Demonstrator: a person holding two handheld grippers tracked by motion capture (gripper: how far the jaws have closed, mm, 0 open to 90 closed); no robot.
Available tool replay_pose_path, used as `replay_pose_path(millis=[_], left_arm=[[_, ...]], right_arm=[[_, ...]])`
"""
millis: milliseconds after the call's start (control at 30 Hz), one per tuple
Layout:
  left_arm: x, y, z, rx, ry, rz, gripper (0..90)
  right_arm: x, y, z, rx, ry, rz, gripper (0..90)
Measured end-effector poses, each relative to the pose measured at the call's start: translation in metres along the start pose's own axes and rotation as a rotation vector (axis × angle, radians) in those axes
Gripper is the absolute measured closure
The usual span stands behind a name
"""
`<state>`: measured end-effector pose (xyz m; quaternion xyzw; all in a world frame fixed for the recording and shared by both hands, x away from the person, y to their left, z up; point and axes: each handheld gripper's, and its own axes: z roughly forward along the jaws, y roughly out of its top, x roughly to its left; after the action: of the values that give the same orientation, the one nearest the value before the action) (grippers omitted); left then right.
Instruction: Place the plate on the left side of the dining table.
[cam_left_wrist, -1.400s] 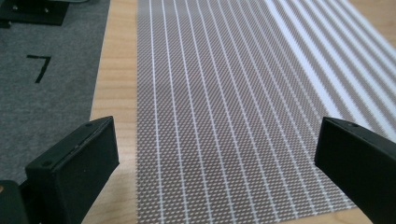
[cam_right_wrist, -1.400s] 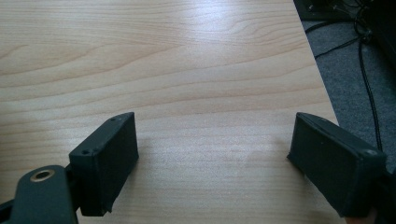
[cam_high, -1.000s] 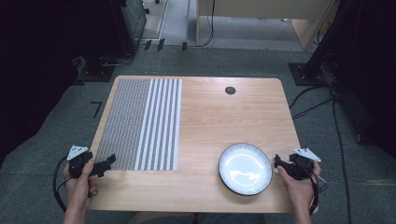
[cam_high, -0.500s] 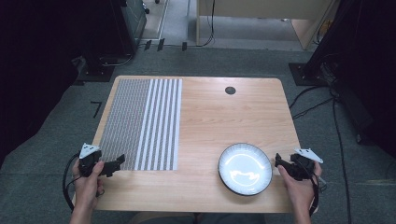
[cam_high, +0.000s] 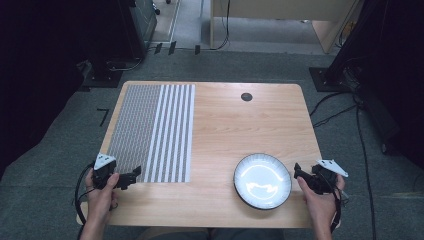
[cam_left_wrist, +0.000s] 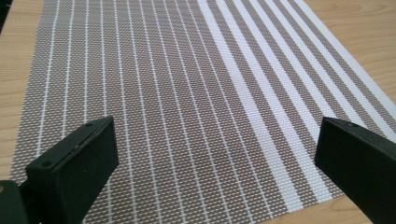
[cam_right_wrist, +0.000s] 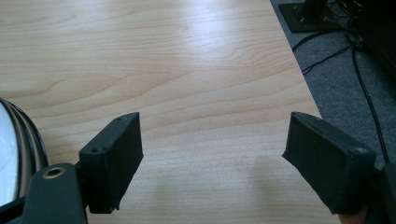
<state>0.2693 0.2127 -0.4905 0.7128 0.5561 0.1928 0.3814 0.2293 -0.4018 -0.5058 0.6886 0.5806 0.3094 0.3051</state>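
A striped woven placemat (cam_high: 152, 130) lies flat on the left half of the wooden table (cam_high: 235, 125). My left gripper (cam_high: 134, 174) hovers at the mat's near edge, open, with nothing between its jaws; in the left gripper view the placemat (cam_left_wrist: 187, 93) spreads ahead of the left gripper (cam_left_wrist: 217, 168). A white plate with a dark ribbed rim (cam_high: 262, 180) sits at the near right. My right gripper (cam_high: 299, 172) is just right of the plate, open and empty. In the right gripper view the plate rim (cam_right_wrist: 21, 135) shows at the left of the right gripper (cam_right_wrist: 212, 158).
A small dark round grommet (cam_high: 246, 96) sits near the table's far edge. Cables (cam_high: 335, 107) run across the grey carpet to the right of the table. Dark equipment stands (cam_high: 107, 65) flank the far corners.
My left gripper has moved right and forward, from off the table's near-left corner onto the near edge of the placemat. The right gripper has stayed beside the plate.
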Motion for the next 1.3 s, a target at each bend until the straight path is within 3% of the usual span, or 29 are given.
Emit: replay_pose_path(millis=[433,600,1300], left_arm=[[-0.02,0.001,0.007,0.018,-0.038,0.028,0.0],[-0.036,0.002,0.01,0.022,-0.066,0.061,0.0],[-0.075,0.001,0.021,0.035,-0.136,0.104,0.0]], right_arm=[[0.008,0.004,-0.012,-0.055,0.044,0.025,20.7],[0.01,0.005,-0.015,-0.067,0.054,0.026,20.9],[0.023,0.002,-0.023,-0.066,0.112,0.007,20.0]])
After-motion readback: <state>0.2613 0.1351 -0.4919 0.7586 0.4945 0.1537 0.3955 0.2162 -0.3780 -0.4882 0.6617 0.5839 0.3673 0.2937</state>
